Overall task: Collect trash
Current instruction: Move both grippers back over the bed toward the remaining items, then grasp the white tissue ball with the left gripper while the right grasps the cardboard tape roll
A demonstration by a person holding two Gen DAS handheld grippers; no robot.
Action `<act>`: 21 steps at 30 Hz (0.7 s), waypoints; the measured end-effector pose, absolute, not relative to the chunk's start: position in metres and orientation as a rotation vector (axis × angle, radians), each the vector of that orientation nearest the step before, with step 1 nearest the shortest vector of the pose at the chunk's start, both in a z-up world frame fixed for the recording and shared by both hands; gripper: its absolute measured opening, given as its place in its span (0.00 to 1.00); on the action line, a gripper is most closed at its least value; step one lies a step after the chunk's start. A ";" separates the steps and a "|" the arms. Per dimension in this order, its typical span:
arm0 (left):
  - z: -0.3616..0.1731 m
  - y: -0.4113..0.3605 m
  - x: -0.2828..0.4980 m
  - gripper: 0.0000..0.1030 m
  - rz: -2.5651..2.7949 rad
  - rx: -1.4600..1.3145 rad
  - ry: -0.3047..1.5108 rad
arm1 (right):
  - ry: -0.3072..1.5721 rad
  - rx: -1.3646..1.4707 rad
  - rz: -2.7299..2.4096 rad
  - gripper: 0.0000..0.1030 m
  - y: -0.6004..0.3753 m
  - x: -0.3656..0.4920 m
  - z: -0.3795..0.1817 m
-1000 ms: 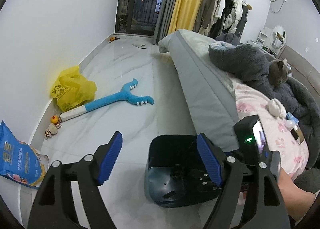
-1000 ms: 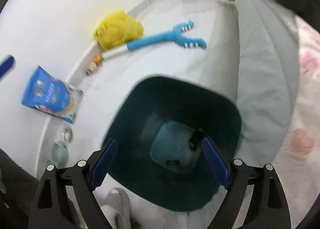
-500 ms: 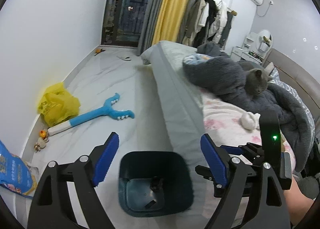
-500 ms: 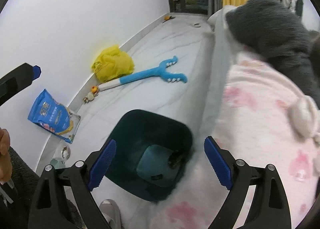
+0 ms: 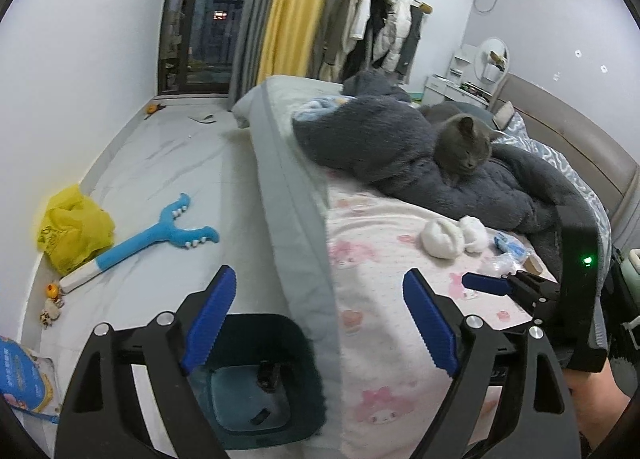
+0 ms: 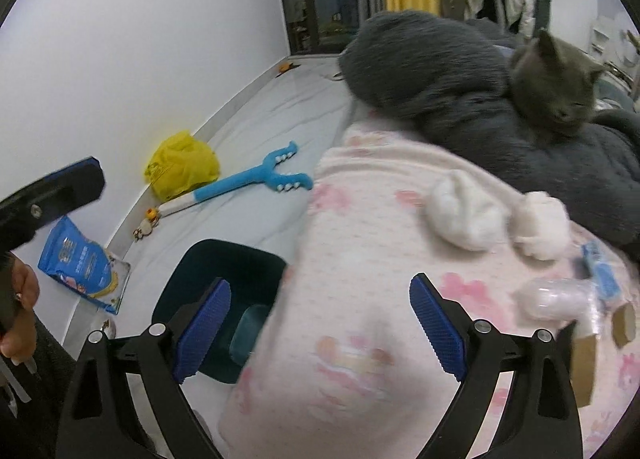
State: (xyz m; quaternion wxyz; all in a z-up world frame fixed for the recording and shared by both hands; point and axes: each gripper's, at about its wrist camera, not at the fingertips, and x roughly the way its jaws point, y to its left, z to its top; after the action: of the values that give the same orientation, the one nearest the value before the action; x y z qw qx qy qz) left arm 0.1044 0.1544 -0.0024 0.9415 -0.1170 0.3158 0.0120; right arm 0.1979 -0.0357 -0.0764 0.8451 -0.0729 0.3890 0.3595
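A dark teal trash bin [image 5: 256, 379] stands on the floor against the bed; it also shows in the right wrist view [image 6: 224, 291]. Some dark trash lies in its bottom. On the pink sheet lie two white crumpled tissues [image 5: 442, 237] [image 6: 464, 215], a clear plastic bottle with a blue label [image 6: 560, 299] and cardboard scraps [image 6: 624, 323]. My left gripper [image 5: 320, 327] is open and empty above the bin and bed edge. My right gripper [image 6: 320, 327] is open and empty over the sheet, left of the bottle.
A grey cat [image 5: 464, 143] lies on a dark fleece blanket [image 5: 372, 139] on the bed. On the floor lie a yellow plastic bag [image 5: 74, 229], a blue toy [image 5: 160, 235] and a blue snack bag [image 6: 80, 263].
Both grippers have risen and swung right, from over the bin toward the bed. The bottle and cardboard have come into the right wrist view. Both stay open.
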 end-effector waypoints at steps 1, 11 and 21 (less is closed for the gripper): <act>-0.003 0.150 0.107 0.85 0.019 -0.238 0.646 | 0.815 -0.147 0.751 0.90 -0.042 0.199 -0.075; -0.007 0.119 0.135 0.86 -0.022 -0.248 0.652 | 0.790 -0.085 0.684 0.90 -0.101 0.209 -0.076; -0.015 0.085 0.167 0.86 -0.074 -0.246 0.664 | 0.775 0.006 0.597 0.92 -0.178 0.224 -0.082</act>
State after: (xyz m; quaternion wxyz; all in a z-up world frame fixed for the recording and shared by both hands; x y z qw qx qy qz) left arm 0.1668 0.0851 -0.0153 0.9372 -0.1204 0.3252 -0.0361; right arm 0.2238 -0.1779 -0.0823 0.8828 0.0031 0.3721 0.2867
